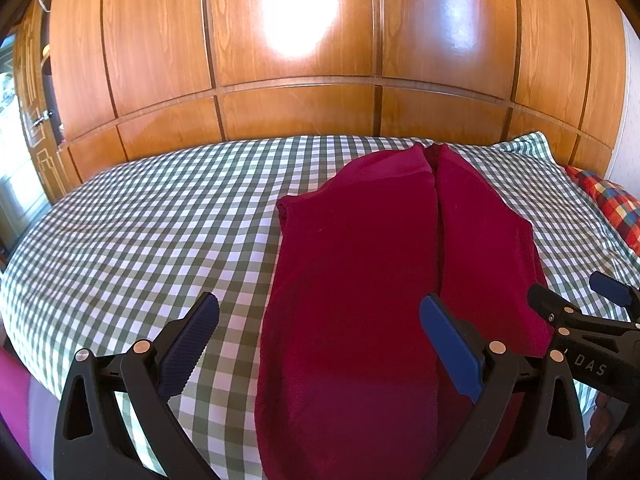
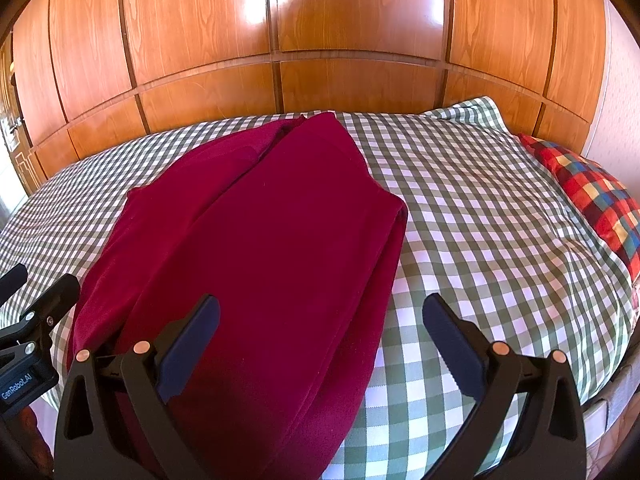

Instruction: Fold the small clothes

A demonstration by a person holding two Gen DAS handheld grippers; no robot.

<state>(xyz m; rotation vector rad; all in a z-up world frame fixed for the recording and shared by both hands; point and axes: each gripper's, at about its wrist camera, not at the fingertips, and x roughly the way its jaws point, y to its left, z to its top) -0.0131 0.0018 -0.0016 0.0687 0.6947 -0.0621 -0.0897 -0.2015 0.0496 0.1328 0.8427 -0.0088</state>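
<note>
A dark red garment (image 1: 360, 264) lies flat on the checked bed sheet (image 1: 140, 232), its two side flaps folded in and meeting along a centre seam. It also shows in the right wrist view (image 2: 260, 240). My left gripper (image 1: 320, 340) is open and empty, hovering over the garment's near left edge. My right gripper (image 2: 320, 340) is open and empty, over the garment's near right edge. The right gripper also shows at the right edge of the left wrist view (image 1: 576, 300). The left gripper shows at the left edge of the right wrist view (image 2: 36, 284).
The bed has a green and white checked sheet (image 2: 480, 220). A red, blue and yellow plaid pillow (image 2: 592, 192) lies at the far right. A wooden panelled wardrobe (image 1: 320, 60) stands behind the bed.
</note>
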